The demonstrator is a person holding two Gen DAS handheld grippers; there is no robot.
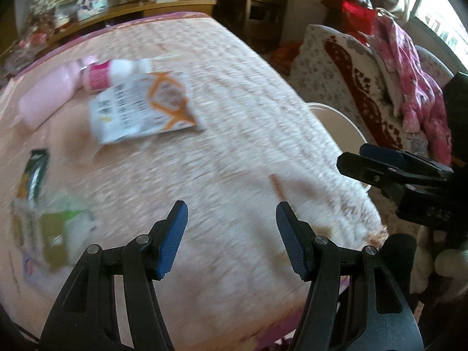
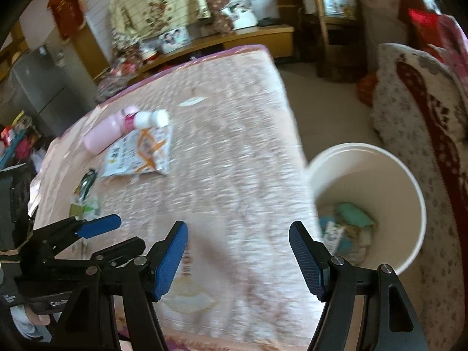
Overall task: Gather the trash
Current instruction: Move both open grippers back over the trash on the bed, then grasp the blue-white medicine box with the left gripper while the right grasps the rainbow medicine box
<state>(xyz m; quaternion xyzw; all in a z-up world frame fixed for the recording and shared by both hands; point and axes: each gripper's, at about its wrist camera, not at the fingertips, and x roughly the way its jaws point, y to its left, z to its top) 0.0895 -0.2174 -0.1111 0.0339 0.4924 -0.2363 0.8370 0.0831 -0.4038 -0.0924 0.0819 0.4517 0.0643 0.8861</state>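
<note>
Both the left gripper (image 1: 231, 215) and right gripper (image 2: 238, 235) hover open and empty over the bed (image 1: 234, 102), wrapper (image 1: 140, 106) at ten o'clock, bucket (image 2: 409, 181) at three.

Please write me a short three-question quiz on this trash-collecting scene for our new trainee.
1. True or false: both the left gripper and the right gripper stand open with nothing between their blue pads.
2. Where does the round white plastic bin stand? A) on the bed B) on the floor beside the bed C) on the wooden shelf
3. Fill in: the flat white and orange printed packet lies on the pink quilted bedspread touching the pale pink plastic ______.

Key: 1 true; 2 B; 3 bottle. The bin already holds some wrappers.
</note>
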